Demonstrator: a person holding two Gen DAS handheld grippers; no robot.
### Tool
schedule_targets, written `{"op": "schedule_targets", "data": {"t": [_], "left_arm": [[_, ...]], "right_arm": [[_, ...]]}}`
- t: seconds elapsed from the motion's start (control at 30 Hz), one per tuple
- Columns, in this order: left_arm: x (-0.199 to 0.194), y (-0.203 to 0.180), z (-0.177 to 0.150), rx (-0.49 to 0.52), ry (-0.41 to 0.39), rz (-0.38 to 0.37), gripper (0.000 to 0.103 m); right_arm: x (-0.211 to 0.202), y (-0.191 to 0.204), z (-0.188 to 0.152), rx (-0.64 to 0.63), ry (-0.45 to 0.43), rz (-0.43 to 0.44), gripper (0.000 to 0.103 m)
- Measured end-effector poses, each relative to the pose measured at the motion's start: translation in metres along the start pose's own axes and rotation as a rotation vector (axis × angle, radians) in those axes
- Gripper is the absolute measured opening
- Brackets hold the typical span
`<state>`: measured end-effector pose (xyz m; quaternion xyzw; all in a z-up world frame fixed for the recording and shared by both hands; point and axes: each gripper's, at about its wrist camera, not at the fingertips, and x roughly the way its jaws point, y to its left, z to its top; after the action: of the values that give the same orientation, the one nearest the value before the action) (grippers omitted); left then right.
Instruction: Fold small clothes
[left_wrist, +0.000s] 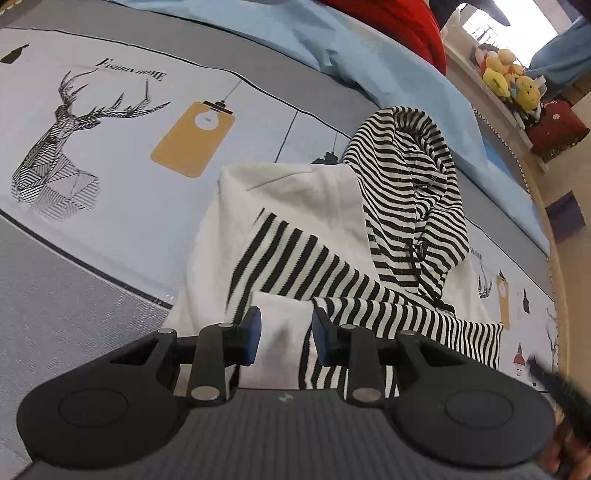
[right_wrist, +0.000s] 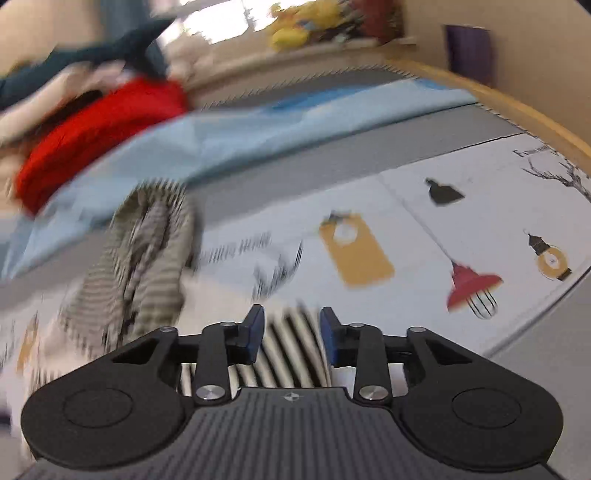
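Over bed, left gripper (left_wrist: 286, 338) tilted down, fingers part-open astride hoodie (left_wrist: 332, 258) fold; right gripper (right_wrist: 291, 338) likewise, grip unclear

looks like someone's bedroom at home, big bed (left_wrist: 110, 229) with a deer-and-lamp print sheet, plush toys (left_wrist: 511, 79) on the ledge, blue blanket (left_wrist: 369, 62) bunched up

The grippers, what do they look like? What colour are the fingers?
Both look the same. The left gripper and the right gripper are black, with a ribbed dark grey body, two big round discs at the sides and jointed black arms with shiny silver pins. The fingers end in blue pads. A small round mark sits in the middle of each body. No cables show.
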<state>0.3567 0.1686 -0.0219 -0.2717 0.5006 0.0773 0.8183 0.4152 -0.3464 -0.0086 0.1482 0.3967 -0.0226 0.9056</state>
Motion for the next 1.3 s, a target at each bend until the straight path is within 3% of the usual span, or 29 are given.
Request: {"op": "schedule_targets", "data": {"t": [0.13, 0.27, 0.33, 0.37, 0.4, 0.47, 0.5, 0.57, 0.73, 0.8, 0.9, 0.97, 1.03, 1.17, 1.27, 1.3], "left_arm": [[-0.012, 0.012, -0.002, -0.016, 0.011, -0.021, 0.034], [-0.031, 0.016, -0.006, -0.004, -0.006, -0.028, 0.034], [-0.038, 0.016, -0.01, 0.011, -0.01, -0.035, 0.034], [-0.042, 0.015, -0.012, 0.021, -0.015, -0.034, 0.034], [-0.045, 0.015, -0.015, 0.033, -0.023, -0.031, 0.034], [-0.051, 0.014, -0.022, 0.056, -0.032, -0.014, 0.034], [-0.054, 0.015, -0.027, 0.064, -0.033, -0.001, 0.034], [-0.063, 0.017, -0.037, 0.084, -0.031, 0.011, 0.034], [-0.078, 0.029, -0.062, 0.151, -0.002, 0.011, 0.038], [-0.077, 0.038, -0.072, 0.161, -0.01, 0.028, 0.039], [-0.06, 0.052, -0.087, 0.133, 0.013, 0.019, 0.038], [-0.048, 0.049, -0.093, 0.169, 0.048, 0.042, 0.038], [-0.045, 0.041, -0.093, 0.221, 0.029, 0.045, 0.038], [-0.028, 0.039, -0.09, 0.232, 0.047, 0.036, 0.038], [-0.001, 0.052, -0.095, 0.23, 0.164, 0.183, 0.041], [0.001, 0.057, -0.095, 0.218, 0.174, 0.194, 0.043]], "right_arm": [[-0.023, 0.011, -0.042, -0.188, 0.17, 0.044, 0.04], [-0.036, 0.023, -0.097, -0.431, 0.274, 0.02, 0.042], [-0.03, 0.02, -0.119, -0.48, 0.316, -0.004, 0.042], [-0.026, 0.018, -0.127, -0.489, 0.331, -0.022, 0.037], [-0.023, 0.016, -0.131, -0.491, 0.326, -0.036, 0.022], [-0.024, 0.01, -0.125, -0.443, 0.297, -0.032, 0.009], [-0.027, 0.005, -0.12, -0.394, 0.292, -0.026, 0.008], [-0.035, -0.007, -0.113, -0.317, 0.279, -0.026, 0.008], [-0.044, -0.021, -0.122, -0.282, 0.305, -0.062, 0.008], [-0.054, -0.021, -0.121, -0.241, 0.295, -0.067, 0.014], [-0.08, -0.017, -0.109, -0.177, 0.194, -0.017, 0.014], [-0.09, -0.016, -0.102, -0.13, 0.127, 0.008, 0.018], [-0.088, -0.016, -0.098, -0.082, 0.084, 0.037, 0.024], [-0.056, -0.012, -0.102, -0.073, 0.137, 0.041, 0.028], [-0.027, -0.011, -0.116, -0.132, 0.25, -0.052, 0.028], [-0.022, -0.011, -0.12, -0.151, 0.271, -0.083, 0.028]]}}
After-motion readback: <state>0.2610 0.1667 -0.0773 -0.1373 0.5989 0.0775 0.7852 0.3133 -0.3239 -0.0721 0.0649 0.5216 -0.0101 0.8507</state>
